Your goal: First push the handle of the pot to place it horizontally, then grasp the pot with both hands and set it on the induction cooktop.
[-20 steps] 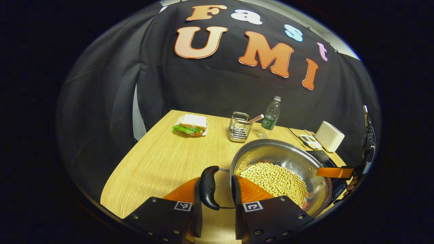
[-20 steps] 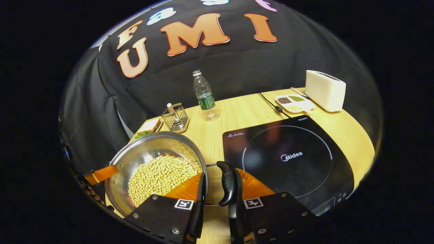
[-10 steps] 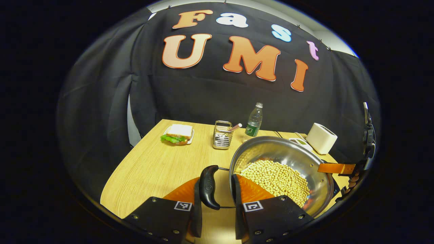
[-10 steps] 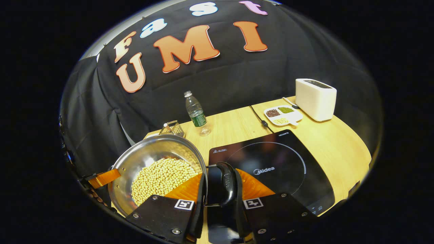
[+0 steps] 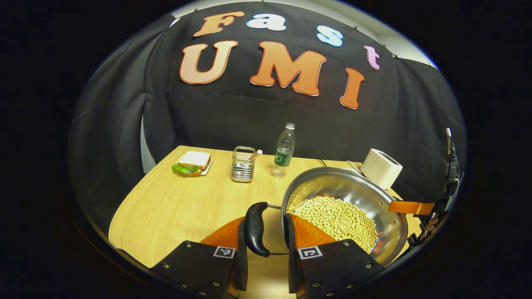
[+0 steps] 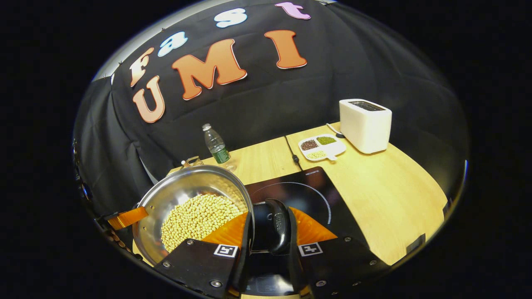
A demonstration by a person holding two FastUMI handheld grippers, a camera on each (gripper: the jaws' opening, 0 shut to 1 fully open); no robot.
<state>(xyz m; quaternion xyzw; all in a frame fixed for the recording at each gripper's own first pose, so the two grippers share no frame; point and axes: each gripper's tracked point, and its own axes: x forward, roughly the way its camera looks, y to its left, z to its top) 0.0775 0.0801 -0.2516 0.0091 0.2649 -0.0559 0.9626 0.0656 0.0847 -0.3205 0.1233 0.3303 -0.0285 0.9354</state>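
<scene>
A steel pot (image 5: 353,195) holding yellow beans (image 5: 336,218) hangs above the wooden table (image 5: 166,207), carried by its two black side handles. My left gripper (image 5: 264,221) is shut on one handle (image 5: 254,228), with one finger outside it and the other inside the pot's rim. My right gripper (image 6: 270,214) is shut the same way on the opposite handle (image 6: 277,226). That handle and the pot's right side hang over the near left part of the black induction cooktop (image 6: 299,191). The pot (image 6: 183,187) hides the cooktop's left part.
At the back of the table stand a sandwich plate (image 5: 192,162), a wire holder (image 5: 243,169) and a water bottle (image 5: 284,149). A white toaster (image 6: 365,124) and a divided dish (image 6: 322,147) sit behind the cooktop, beside its cable (image 6: 291,151).
Both grippers have carried the pot to the right. The cooktop, earlier off to the right of the right handle, now lies under that handle and the pot's edge.
</scene>
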